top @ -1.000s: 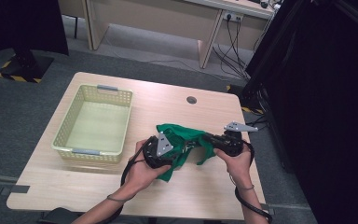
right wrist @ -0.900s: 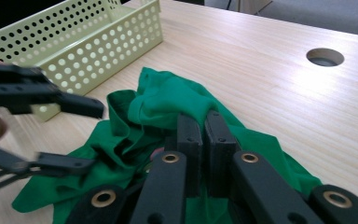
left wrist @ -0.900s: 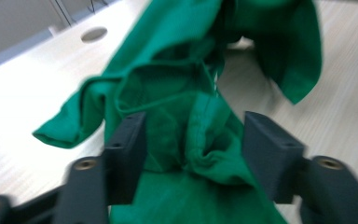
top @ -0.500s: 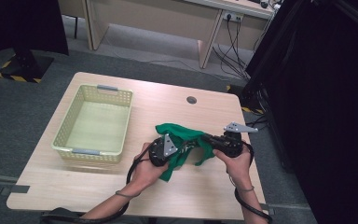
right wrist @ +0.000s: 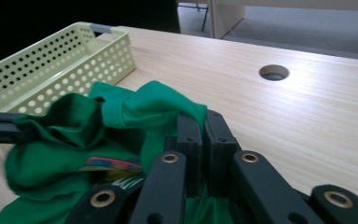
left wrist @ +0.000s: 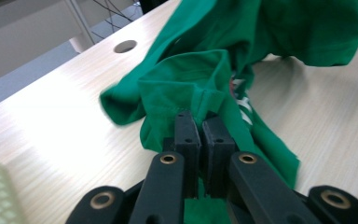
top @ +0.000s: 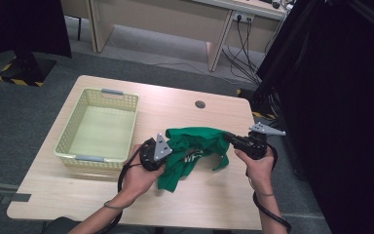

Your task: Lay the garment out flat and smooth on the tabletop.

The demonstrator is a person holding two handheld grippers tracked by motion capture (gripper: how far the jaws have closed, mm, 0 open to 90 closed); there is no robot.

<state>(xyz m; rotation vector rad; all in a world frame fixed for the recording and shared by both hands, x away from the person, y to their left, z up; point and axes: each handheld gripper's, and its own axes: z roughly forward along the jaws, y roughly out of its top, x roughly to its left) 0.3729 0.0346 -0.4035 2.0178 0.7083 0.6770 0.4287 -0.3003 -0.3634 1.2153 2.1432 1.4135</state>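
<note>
A green shirt [top: 195, 146] with a printed front lies bunched on the wooden table [top: 199, 204], partly lifted between both grippers. My left gripper [top: 169, 146] pinches the shirt's left side; in the left gripper view its jaws [left wrist: 201, 122] are shut on a fold of the green cloth [left wrist: 186, 88]. At the shirt's right edge my right gripper [top: 229, 138] is also clamped; the right gripper view has its jaws [right wrist: 200, 122] closed on the fabric [right wrist: 135, 107]. A hand holds each gripper.
A pale yellow perforated basket [top: 73, 130] stands on the table's left half, also seen as the basket [right wrist: 60, 65] beyond the shirt. A round cable hole [top: 200, 104] sits near the far edge. Dark curtains stand to the right of the table.
The left gripper's jaws closed on the shirt's left side. Both hands rose slightly and drew apart, pulling the green cloth up between them.
</note>
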